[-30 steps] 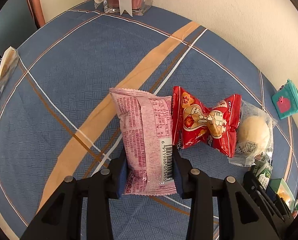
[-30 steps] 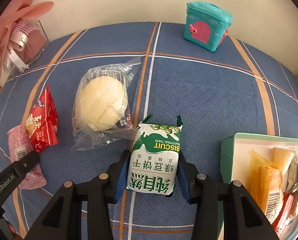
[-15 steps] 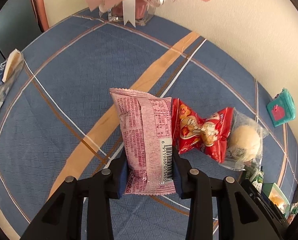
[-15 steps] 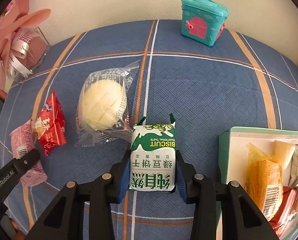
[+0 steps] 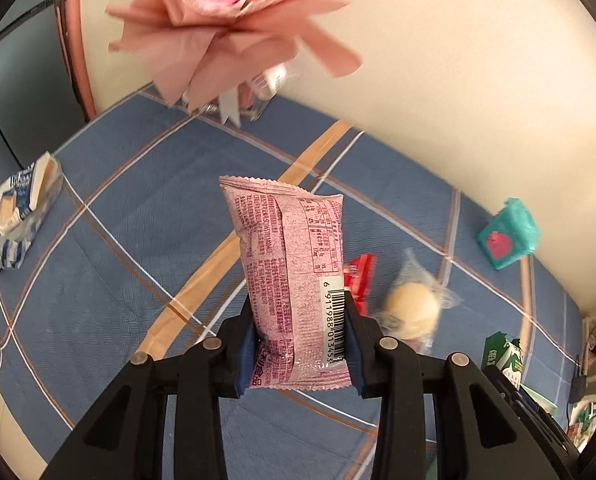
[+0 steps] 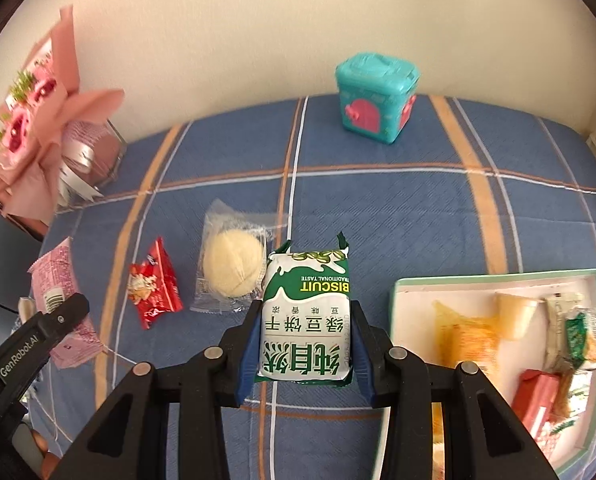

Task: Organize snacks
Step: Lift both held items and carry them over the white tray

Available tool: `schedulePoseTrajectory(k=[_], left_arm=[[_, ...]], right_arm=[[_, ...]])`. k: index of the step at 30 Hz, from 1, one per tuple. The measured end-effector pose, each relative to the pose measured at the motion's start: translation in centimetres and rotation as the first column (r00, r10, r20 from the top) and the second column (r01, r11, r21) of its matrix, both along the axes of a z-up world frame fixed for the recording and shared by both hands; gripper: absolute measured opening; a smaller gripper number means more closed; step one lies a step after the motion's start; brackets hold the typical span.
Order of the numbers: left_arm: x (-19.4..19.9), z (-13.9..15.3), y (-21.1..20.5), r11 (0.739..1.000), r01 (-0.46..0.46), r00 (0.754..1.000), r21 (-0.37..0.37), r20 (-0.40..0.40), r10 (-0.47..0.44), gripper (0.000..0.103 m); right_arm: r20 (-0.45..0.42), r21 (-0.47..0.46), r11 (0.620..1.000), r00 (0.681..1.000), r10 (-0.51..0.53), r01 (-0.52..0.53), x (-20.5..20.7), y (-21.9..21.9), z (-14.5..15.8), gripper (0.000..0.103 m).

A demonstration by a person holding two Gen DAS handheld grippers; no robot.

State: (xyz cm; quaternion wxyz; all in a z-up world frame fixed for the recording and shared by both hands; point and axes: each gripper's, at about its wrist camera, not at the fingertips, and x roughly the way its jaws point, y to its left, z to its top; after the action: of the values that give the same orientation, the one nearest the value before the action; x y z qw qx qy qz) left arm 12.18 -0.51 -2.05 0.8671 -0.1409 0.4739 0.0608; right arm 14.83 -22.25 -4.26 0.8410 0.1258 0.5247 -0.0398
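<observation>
Both packets rose; pink packet [image 5: 294, 280] hides most of red snack [image 5: 359, 280].

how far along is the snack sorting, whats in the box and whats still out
Done: several packets already lie in the green-rimmed box. In hand: the left gripper clamps a pink packet, and the right gripper clamps a green biscuit packet. Left: the red packet and the wrapped bun lie on the blue cloth.

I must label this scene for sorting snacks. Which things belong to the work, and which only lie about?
Belong: pink packet in left gripper; green biscuit pack in right gripper; red packet; wrapped bun; snack tray.

Lying about: teal toy box; pink bouquet.
</observation>
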Motion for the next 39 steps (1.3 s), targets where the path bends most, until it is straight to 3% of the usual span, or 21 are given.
schedulePoseTrajectory(k=[13,18,24,32,39], left_arm=[[-3.6,2.7,-7.0,0.994,0.103,0.993,0.029,0.050,-0.104,0.039],[-5.1,3.3,-10.5,0.981,0.174,0.982,0.080,0.065,-0.179,0.039],[-7.5,3.1,-16.1,0.946,0.301,0.949,0.123,0.063,-0.310,0.039],[-9.8,1.3,-22.8,0.880,0.466,0.883,0.089,0.014,-0.469,0.039],[-11.1,-0.1,-26.4,0.836,0.544,0.839,0.063,-0.027,-0.544,0.039]], right_arm=[[0.042,0.018,0.998,0.997,-0.066,0.065,-4.8,-4.9,4.2,0.042],[0.052,0.027,0.993,0.992,-0.116,0.115,-6.4,-7.8,5.2,0.042],[0.034,0.050,0.983,0.984,-0.176,0.174,-8.6,-11.3,5.1,0.042],[0.010,0.025,0.970,0.970,-0.242,0.242,-11.8,-15.2,4.8,0.043],[-0.010,0.007,0.957,0.957,-0.290,0.290,-14.0,-18.6,4.4,0.043]])
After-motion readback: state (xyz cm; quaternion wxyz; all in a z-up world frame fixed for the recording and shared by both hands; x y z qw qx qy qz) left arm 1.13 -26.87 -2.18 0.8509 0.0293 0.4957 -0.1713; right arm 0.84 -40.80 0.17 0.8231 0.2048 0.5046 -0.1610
